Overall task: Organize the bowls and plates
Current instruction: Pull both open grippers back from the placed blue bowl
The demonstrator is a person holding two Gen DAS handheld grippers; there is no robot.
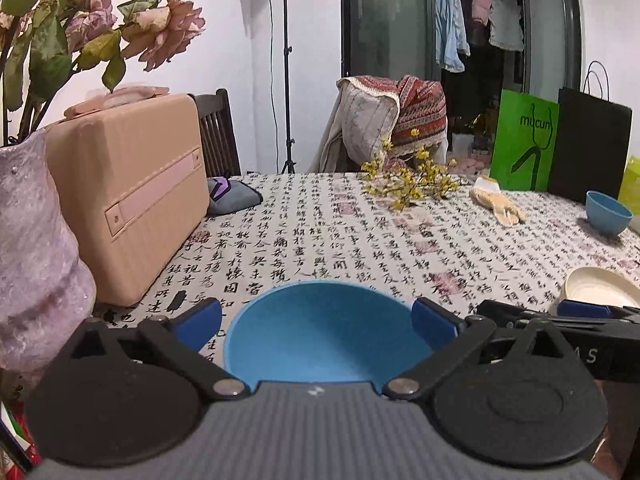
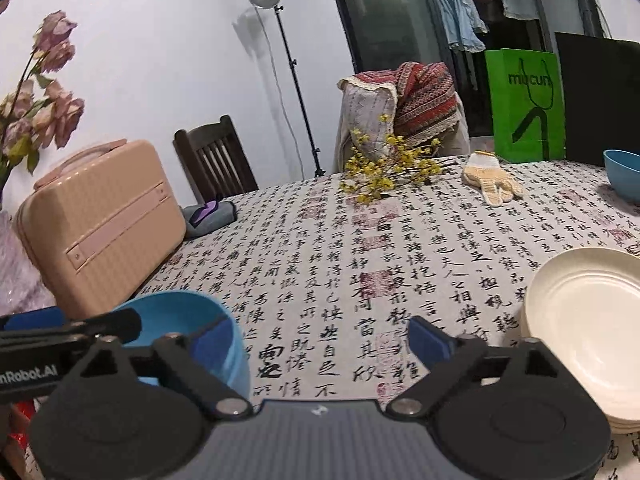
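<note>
left hand-held gripper (image 1: 318, 322), jaws spread wide and released, straddles the near blue bowl (image 1: 324, 336) on the worktop (image 1: 360, 240). right hand-held gripper (image 2: 320, 340), equally released, grasps nothing; stacked cream plates (image 2: 588, 320) lie just to its right, nearer this hand.

The near blue bowl (image 1: 320, 332) is showing a matt, smooth plastic look, while the stacked cream plates (image 2: 588, 320) are gleaming like glossy glazed ceramic. The tablecloth (image 2: 360, 248) is lying as printed woven cloth. The beige case (image 1: 128, 196) is looking like ribbed hard plastic, the glove (image 2: 492, 180) like rough knit, and the green bag (image 2: 528, 104) like matt paper.
</note>
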